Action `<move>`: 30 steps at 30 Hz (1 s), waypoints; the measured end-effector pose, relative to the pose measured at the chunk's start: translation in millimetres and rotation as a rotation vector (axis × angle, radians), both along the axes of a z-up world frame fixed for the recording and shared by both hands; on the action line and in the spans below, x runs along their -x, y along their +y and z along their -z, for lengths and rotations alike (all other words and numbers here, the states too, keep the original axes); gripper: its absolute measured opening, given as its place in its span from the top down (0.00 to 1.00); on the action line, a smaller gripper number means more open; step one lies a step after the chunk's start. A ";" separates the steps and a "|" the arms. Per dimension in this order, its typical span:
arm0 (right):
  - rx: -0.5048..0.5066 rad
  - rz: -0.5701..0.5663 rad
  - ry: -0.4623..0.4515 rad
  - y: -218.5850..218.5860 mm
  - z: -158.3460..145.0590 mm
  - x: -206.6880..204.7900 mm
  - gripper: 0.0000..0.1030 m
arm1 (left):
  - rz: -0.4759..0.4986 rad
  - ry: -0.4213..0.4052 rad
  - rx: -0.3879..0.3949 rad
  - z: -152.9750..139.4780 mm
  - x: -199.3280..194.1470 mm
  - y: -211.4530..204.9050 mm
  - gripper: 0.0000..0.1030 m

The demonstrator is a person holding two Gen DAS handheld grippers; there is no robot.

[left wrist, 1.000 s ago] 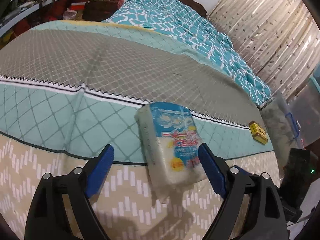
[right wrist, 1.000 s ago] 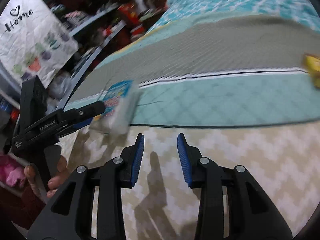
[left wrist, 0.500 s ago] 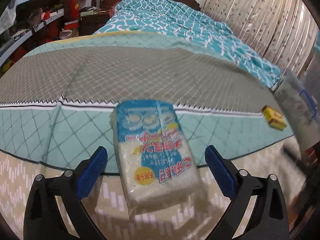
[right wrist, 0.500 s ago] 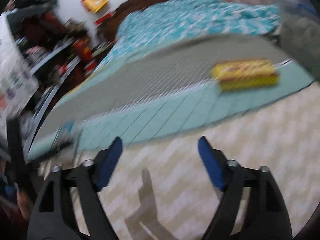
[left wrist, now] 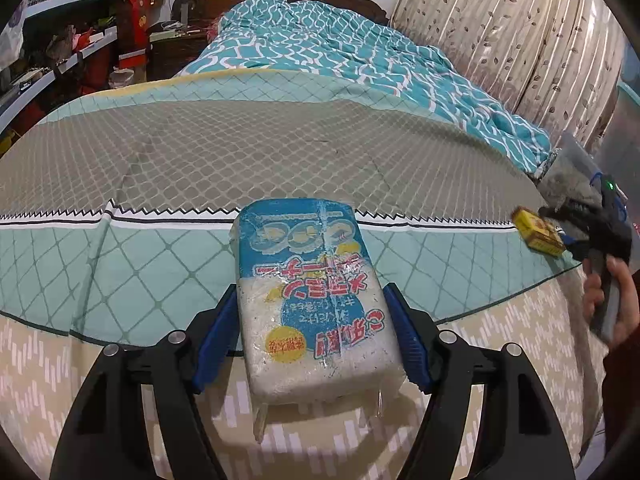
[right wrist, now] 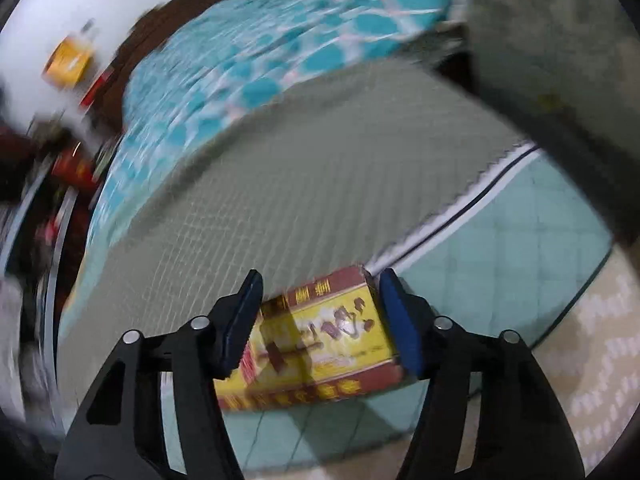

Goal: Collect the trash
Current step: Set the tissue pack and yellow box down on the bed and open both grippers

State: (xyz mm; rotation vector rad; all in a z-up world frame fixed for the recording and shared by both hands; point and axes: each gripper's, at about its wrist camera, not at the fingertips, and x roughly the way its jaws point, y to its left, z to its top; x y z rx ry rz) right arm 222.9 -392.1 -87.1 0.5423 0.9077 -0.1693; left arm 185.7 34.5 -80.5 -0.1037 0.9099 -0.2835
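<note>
A: What's in front of you?

B: A bed (left wrist: 240, 152) under a grey and teal quilt, with a teal duvet (left wrist: 352, 60) heaped at its far end and curtains (left wrist: 500, 28) beyond.

A: And your left gripper (left wrist: 316, 338)?

B: Its jaws are closing on the packet (left wrist: 312, 300), a blue and white plastic pack lying at the quilt's near edge. Your blue pads (left wrist: 214, 338) sit right against its two sides; the packet rests on the bed.

A: Your right gripper (right wrist: 320, 322)?

B: Closing too, with the box (right wrist: 320, 344), yellow and red, between its fingers. The left pad touches it. On the right the blur hides any gap. The box lies on the teal band near the bed's corner. From the left view your hand (left wrist: 612, 300) shows at the right edge.
</note>
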 end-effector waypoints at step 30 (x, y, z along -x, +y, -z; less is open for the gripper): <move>0.265 -0.273 -0.158 151.0 -16.5 130.1 0.07 | 0.073 -0.006 0.011 -0.2 5.2 -11.1 0.24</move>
